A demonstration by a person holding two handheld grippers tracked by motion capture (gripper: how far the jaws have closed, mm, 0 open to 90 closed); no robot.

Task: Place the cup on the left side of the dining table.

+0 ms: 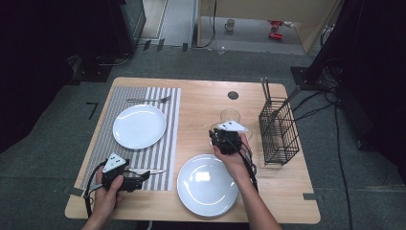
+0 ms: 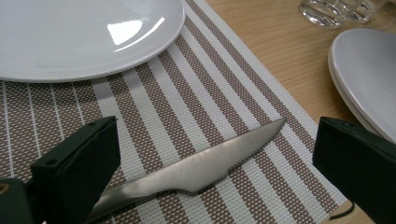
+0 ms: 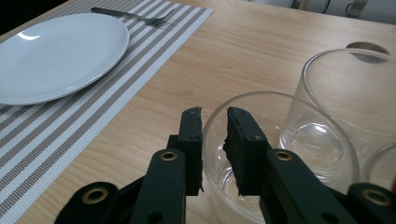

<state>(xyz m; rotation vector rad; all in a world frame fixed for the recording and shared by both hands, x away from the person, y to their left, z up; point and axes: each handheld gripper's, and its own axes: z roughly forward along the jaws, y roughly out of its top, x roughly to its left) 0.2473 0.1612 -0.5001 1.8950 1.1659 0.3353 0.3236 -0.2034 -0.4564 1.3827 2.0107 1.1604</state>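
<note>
- Right gripper (image 3: 214, 122): jaws drawn narrow astride the near rim of a glass (image 3: 280, 154), one pad outside the wall, one inside; contact looks made
- Glass: upright on the table (image 3: 243, 51), directly ahead; second glass (image 3: 355, 98) just behind
- Left gripper (image 2: 215, 154): wide open, knife (image 2: 201, 168) flat between

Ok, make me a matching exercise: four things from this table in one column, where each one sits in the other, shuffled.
1. knife
2. fork
3. near glass
4. wire basket

A. at the table's right edge
B. between the left gripper's open jaws
C. on the placemat's far end, beyond a plate
D. rim pinched in the right gripper

Pairs: 1-B, 2-C, 3-D, 4-A
</note>
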